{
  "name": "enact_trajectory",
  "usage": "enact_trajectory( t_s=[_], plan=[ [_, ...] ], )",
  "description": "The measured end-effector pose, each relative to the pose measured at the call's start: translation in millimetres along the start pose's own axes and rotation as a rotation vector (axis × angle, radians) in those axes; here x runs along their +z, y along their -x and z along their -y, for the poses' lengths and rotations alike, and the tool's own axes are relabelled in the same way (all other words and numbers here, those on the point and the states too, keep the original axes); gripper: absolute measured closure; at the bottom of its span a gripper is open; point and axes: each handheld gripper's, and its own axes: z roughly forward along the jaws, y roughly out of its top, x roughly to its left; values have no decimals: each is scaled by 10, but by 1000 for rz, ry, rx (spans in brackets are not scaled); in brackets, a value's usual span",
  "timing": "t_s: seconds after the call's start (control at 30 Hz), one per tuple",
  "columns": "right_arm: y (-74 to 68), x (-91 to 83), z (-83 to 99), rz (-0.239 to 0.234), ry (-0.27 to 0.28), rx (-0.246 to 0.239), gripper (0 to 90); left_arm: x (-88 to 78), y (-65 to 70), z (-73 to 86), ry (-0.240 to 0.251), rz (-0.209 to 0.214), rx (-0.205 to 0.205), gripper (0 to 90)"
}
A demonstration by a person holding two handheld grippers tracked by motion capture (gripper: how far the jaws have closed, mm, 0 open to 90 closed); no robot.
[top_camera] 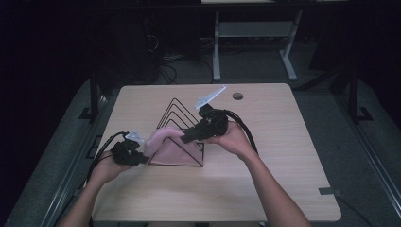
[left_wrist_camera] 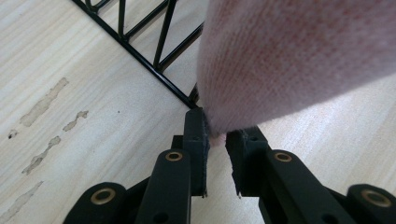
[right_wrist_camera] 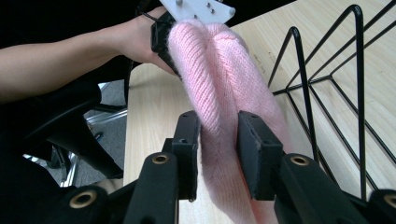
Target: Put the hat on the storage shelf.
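Two hand-held grippers share one pink knitted cloth (top_camera: pixel 163 142), stretched between them over the black wire rack (top_camera: pixel 178 135) that stands near the middle of the tabletop (top_camera: pixel 283 156).

The left hand-held gripper (top_camera: pixel 135 153), on the side toward the left edge of the tabletop, has the lower end of the cloth at its jaw tips. In the left gripper view the pink knit (left_wrist_camera: pixel 289 60) tapers into the narrow gap between the two pads, and the left hand-held gripper (left_wrist_camera: pixel 217 140) appears to be pinching only a thin corner there; the jaws stand nearly together, though how firmly they press I cannot say for sure.

The right hand-held gripper (top_camera: pixel 187 137) holds the cloth higher, at the peak of the rack. In the right gripper view its pads (right_wrist_camera: pixel 187 140) sit on both flanks of a doubled fold of the cloth (right_wrist_camera: pixel 224 93), so this right hand-held gripper (right_wrist_camera: pixel 218 154) is clenched on the thick, bunched part.

Judging from this, the two grips keep the knit taut and lifted so that it can be draped over or fed between the rack's triangular wires (right_wrist_camera: pixel 327 93) rather than sagging onto the wood. One end low and one high suits laying it along the slope of the frame.
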Motion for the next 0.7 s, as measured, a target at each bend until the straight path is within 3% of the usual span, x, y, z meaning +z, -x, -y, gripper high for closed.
enact_trajectory(
  t_s=[0.3, 0.5, 0.7],
  plan=[
    [-3, -41, 15, 4, 4, -1, 662, -22, 19, -17, -7, -10, 22, 775],
    [-13, -123, 51, 9, 13, 17, 632, -21, 22, -13, -12, -9, 32, 844],
    [-17, -192, 95, 18, 25, 19, 618, -27, 25, -7, -9, -10, 24, 816]
  ],
)
